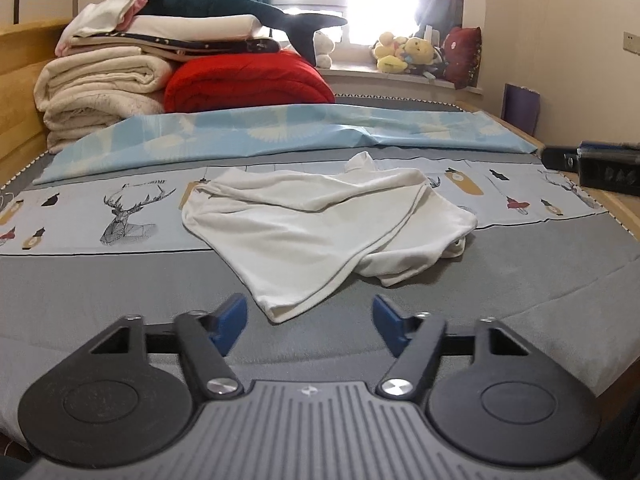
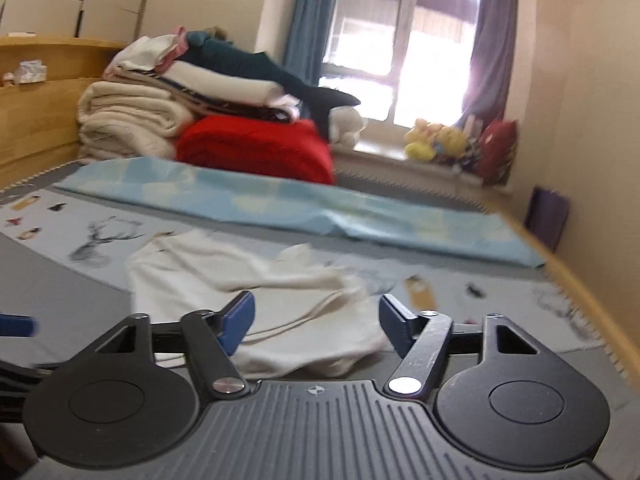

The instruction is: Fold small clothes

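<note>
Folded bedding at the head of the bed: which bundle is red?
The red quilt, low beside the cream blanket; the other stacked pieces are cream or white.

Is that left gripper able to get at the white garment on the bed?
Probably yes: the left gripper is open, and the white garment lies just ahead with nothing between them.

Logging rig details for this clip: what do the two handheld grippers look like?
Both match: the left gripper and right gripper have blue finger pads on black linkage arms with silver pivot screws, round black discs either side, and a ribbed grey body bearing a small crosshair mark.
</note>
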{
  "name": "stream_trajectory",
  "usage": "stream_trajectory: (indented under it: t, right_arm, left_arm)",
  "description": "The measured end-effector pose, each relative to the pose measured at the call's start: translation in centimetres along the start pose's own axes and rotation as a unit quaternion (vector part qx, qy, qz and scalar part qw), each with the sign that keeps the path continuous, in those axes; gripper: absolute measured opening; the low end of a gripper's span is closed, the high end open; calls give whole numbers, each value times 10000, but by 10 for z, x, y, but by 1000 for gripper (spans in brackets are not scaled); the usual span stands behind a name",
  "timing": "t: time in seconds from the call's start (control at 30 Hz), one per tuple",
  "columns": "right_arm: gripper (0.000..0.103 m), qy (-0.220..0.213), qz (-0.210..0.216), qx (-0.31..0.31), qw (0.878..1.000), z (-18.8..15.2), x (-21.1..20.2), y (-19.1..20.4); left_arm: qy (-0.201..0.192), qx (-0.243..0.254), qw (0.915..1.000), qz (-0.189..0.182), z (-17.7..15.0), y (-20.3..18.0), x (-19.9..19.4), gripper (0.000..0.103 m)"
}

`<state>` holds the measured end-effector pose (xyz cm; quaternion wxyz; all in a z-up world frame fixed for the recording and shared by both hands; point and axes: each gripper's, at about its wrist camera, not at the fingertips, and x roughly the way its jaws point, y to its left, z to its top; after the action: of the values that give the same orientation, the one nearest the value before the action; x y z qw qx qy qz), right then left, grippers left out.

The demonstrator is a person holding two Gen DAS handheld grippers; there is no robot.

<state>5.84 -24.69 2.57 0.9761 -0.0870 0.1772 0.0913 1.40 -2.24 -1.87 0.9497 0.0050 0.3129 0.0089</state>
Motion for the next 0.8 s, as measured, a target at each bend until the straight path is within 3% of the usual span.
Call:
stream_trajectory:
  t: [0.07, 0.1, 0.13, 0.2, 0.27, 0.47, 0.6, 0.67, 0.73, 0.77, 0.8]
  right_arm:
    - [46, 22, -223, 25, 9997, -9, 10, -11]
    - [34, 284, -347, 209, 9988, -12, 20, -18]
    - [31, 491, -325, 421, 9974, -15, 27, -22]
    - [31, 465, -274, 679, 9962, -17, 31, -27]
    - [31, 379, -354, 482, 9975, -12, 28, -25]
    - [31, 514, -264, 296, 9979, -11, 36, -15]
    - [31, 636, -221, 636, 9957, -11, 43, -23]
    - [31, 704, -250, 770, 9942, -12, 44, -28]
    - [31, 753, -248, 847, 9932, -15, 46, -31]
    - [31, 766, -247, 870, 9930, -15, 45, -32]
    - [31, 768, -241, 890, 9928, -16, 45, -33]
  left_arm:
    - [22, 18, 10000, -12, 1, 1, 2, 57]
    - [28, 37, 10000, -14, 2, 1, 2, 49]
    - [41, 77, 10000, -21, 3, 1, 3, 45]
    - [85, 200, 9998, -1, 7, 0, 5, 33]
    - [175, 212, 9996, 2, 14, 0, 9, 29]
    - [295, 416, 9983, -272, 62, 3, 34, 29]
    - [418, 459, 9970, -472, 78, 21, 77, 29]
    - [665, 190, 9964, -493, 72, 39, 107, 29]
    - [1152, -199, 9923, -407, 57, 58, 139, 29]
    - [1681, -454, 9844, -253, 54, 65, 158, 27]
    - [1858, -860, 9783, -307, 52, 73, 168, 26]
